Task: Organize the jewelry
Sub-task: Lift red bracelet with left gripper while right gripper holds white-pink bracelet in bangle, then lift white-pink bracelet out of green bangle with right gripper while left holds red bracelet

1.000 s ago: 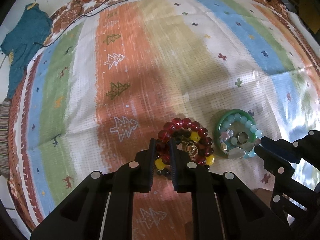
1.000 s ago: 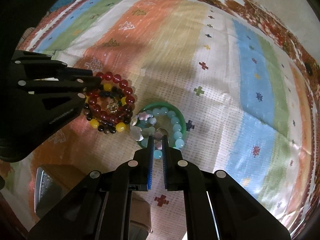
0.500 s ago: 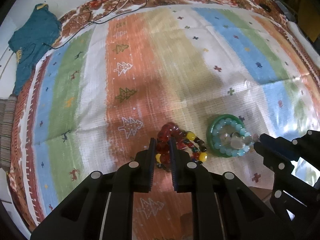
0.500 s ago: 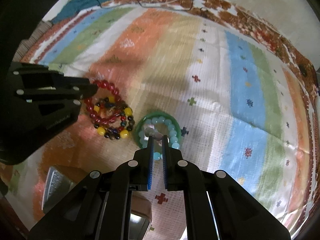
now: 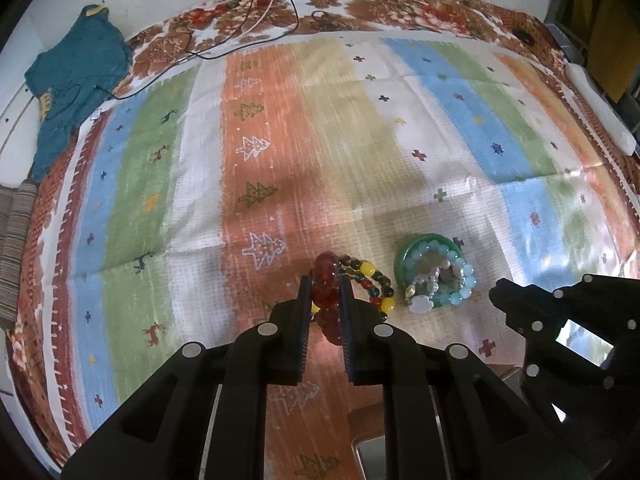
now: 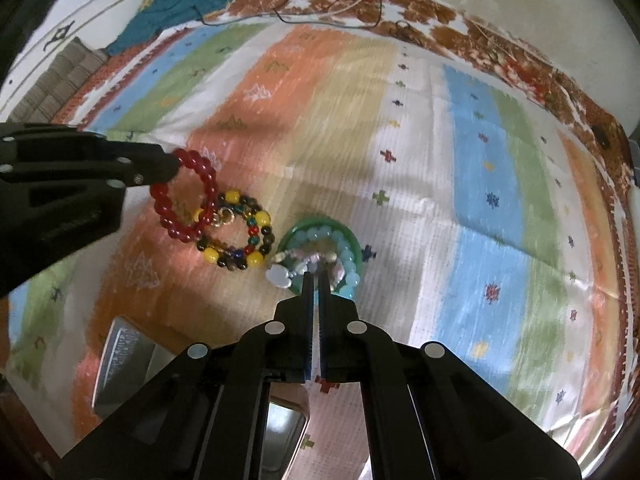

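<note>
A striped cloth point(image 5: 360, 128) covers the surface, and most of it lies bare beyond the jewelry. Far left, off the cloth's brown border, lies a teal garment point(image 5: 76, 80), with thin cables point(image 5: 256, 8) trailing over the far edge; a white bar point(image 5: 600, 116) lies by the far right edge. Near the grippers, at the bottom of both views, a shiny metal tin point(image 6: 128, 364) sits on a brown patch. The jewelry is bunched near the middle of the cloth's near part: a multicolour bracelet point(image 6: 240, 236) with yellow beads lies flat, and just right of it a green bangle point(image 6: 320, 226) rings a pale blue bracelet point(image 6: 348, 264) and some pearly pieces point(image 6: 280, 276). The left gripper point(image 5: 325, 292) points steeply down and is clamped on a red bracelet point(image 6: 188, 196); in the right view the loop hangs from its tips, its lower side overlapping the multicolour bracelet. The right gripper point(image 6: 318, 280) also points steeply down, jaws closed to a thin slit over the bangle cluster; whether anything is pinched between the tips cannot be told.
</note>
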